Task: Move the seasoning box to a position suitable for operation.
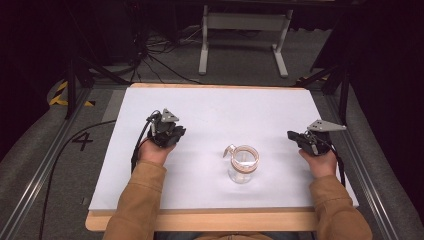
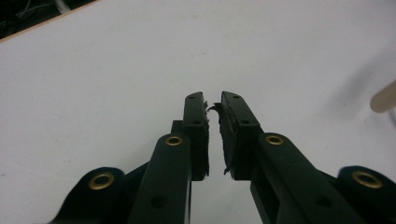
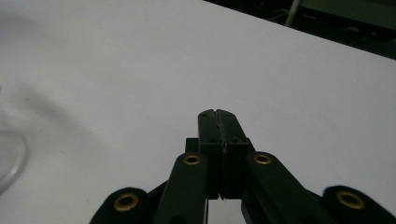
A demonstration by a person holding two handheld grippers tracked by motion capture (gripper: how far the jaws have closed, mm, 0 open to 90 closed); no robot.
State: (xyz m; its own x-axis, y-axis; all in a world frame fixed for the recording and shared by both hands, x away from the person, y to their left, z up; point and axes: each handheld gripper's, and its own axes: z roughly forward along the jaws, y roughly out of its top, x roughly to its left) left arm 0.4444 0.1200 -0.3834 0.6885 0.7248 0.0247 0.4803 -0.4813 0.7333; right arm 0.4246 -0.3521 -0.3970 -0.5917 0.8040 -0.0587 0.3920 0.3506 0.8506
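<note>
A clear glass jar [image 1: 243, 163] with a tan band at its rim and a small tan lug on its left stands on the white table top [image 1: 215, 107], front of centre. My left gripper [image 1: 179, 132] rests left of the jar, well apart from it. In the left gripper view its jaws [image 2: 212, 100] stand a narrow gap apart with nothing between them, and the tan lug [image 2: 384, 97] shows blurred at the right edge. My right gripper [image 1: 292, 135] lies right of the jar, jaws [image 3: 217, 113] pressed together and empty. The jar's glass edge [image 3: 10, 161] shows faintly at the left.
The white top lies on a wooden board whose front edge [image 1: 210, 220] shows near the person. Metal rails run along both sides. Beyond the far edge stand a white frame [image 1: 245, 37] and floor cables [image 1: 150, 55]. Tan sleeves come in from the bottom.
</note>
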